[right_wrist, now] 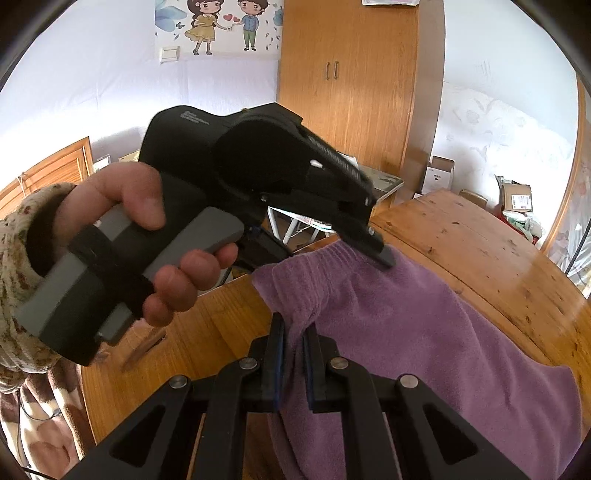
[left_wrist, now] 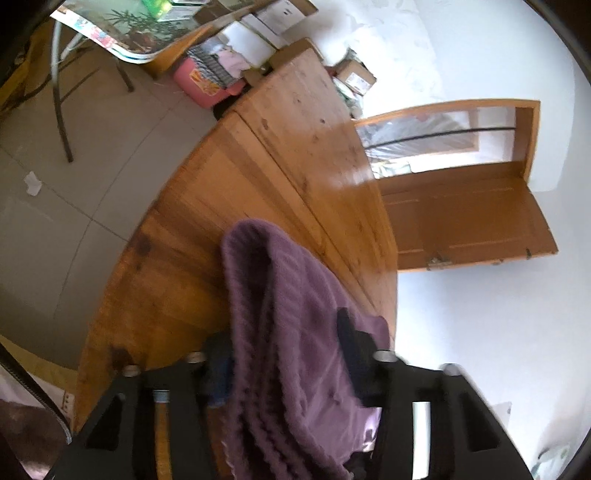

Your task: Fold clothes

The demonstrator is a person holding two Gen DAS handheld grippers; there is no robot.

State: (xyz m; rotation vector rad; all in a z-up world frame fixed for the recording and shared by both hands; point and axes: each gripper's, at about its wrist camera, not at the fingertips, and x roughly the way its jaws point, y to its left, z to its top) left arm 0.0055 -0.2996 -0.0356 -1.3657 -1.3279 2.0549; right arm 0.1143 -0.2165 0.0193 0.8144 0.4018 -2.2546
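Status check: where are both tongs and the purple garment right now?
Right tongs shut on purple garment edge. Left tongs at its far edge, grip unclear. Wooden table ahead bare.

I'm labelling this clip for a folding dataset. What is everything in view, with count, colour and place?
Purple fleece garment: one, purple, draped over the table, elastic edge bunched.
Round wooden table: one, orange-brown, under the garment.
Wooden wardrobe: one, orange-brown, against the back wall.
Cartoon couple wall sticker: one, multicoloured, beside the wardrobe.
Pink plastic container: one, pink, on the floor.
Cardboard boxes: several, brown, by the wall.
Left gripper: black, tip at the garment's edge, in the person's hand.
Right gripper: black, clamped on the garment.
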